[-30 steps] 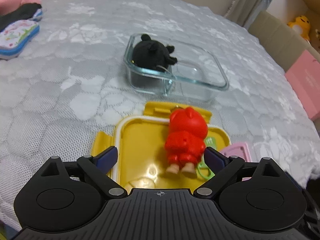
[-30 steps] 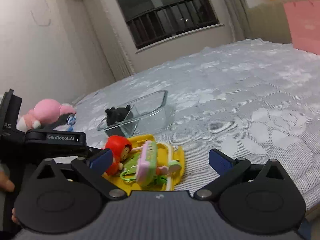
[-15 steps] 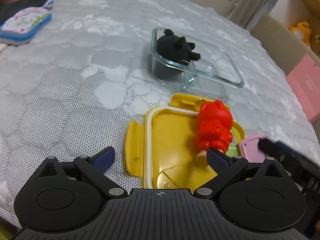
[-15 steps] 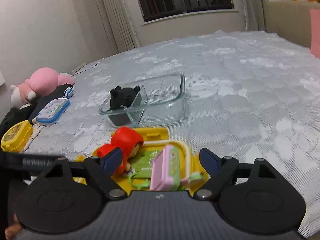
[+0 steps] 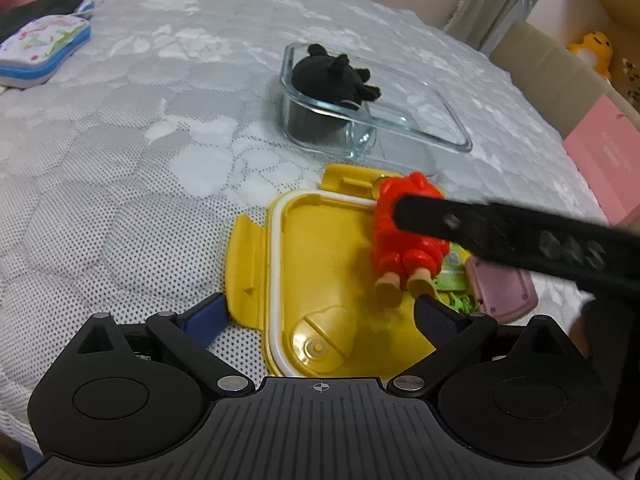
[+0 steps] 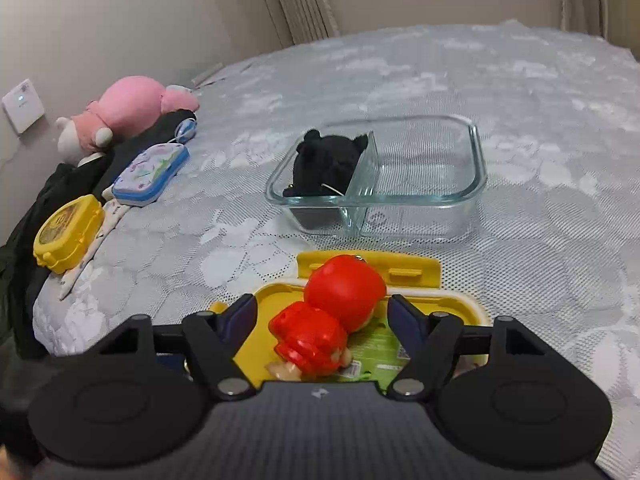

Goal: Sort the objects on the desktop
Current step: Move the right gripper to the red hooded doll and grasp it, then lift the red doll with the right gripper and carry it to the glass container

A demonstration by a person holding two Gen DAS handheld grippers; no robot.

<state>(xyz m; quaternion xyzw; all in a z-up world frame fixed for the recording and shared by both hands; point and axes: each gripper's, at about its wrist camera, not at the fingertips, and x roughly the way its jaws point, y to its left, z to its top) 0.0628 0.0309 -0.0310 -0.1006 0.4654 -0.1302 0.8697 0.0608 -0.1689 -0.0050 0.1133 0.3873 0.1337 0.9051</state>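
the right gripper sits low over the yellow lid, its fingers spread either side of the red figure with a gap showing on both sides, so it is open and not clamping. the figure lies on that lid, head toward the glass container. the left wrist view shows the same reach from the side: a blurred black finger of the right gripper crosses in front of the red figure, and whether it touches the toy is hard to say through the blur.

the left gripper hovers at the near edge of the yellow lid, fingers wide apart and holding nothing.

only the left wrist view shows the pink case lying at the lid's right edge, a pink box and a yellow plush off to the right. only the right wrist view shows a small yellow box far left and the green card under the figure.

both views show the black plush in the smaller compartment of the glass container, the larger compartment beside it, a patterned blue-edged case and a pink plush, all on the grey patterned cloth.
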